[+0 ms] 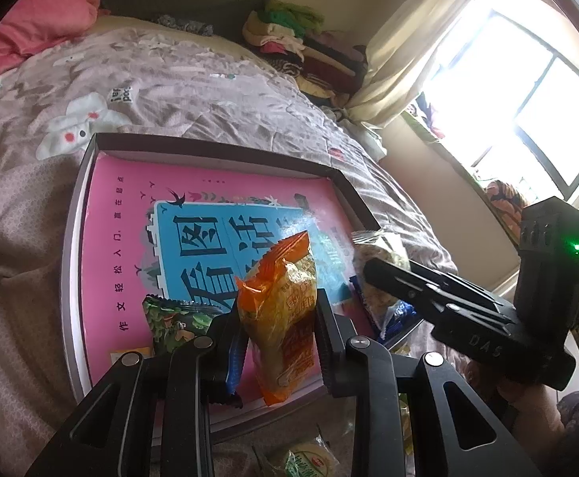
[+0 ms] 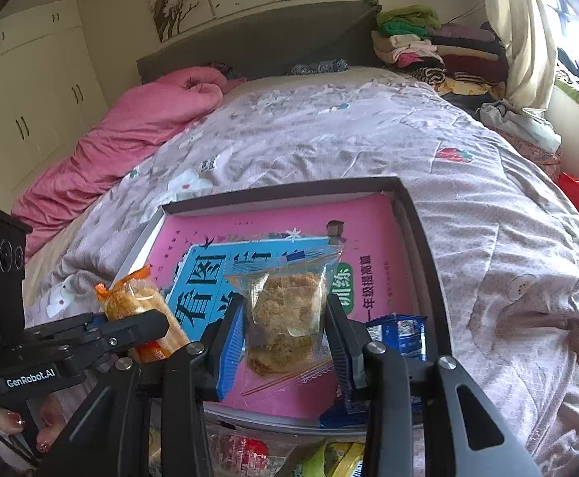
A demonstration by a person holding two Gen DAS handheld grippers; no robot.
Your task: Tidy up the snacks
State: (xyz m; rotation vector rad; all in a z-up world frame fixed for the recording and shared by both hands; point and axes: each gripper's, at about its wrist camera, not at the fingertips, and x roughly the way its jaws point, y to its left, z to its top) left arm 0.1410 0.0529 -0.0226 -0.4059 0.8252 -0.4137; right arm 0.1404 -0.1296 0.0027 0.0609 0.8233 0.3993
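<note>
Left wrist, orange snack packet [image 1: 285, 318] clamped between left tongs [image 1: 279, 342]

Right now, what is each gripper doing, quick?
Left gripper: closed on the orange snack packet.
Right gripper: closed on the clear packet of crumbly cake.

1. Left claw [image 1: 279, 342]: black plastic, two angular fingers with ribbed blue pads on the inner faces, round silver screws at the linkage joints.
2. Right claw [image 2: 285, 342]: same black build, blue ribbed pads, silver screw heads.
3. Seen from the left wrist view, the right claw's body bears pale letters "DAS" and a block with a green light.
4. The left claw's side reads "GenRobot.AI"; its block has three round lenses.
5. Hand [image 2: 15, 429]: painted, decorated nails.
</note>
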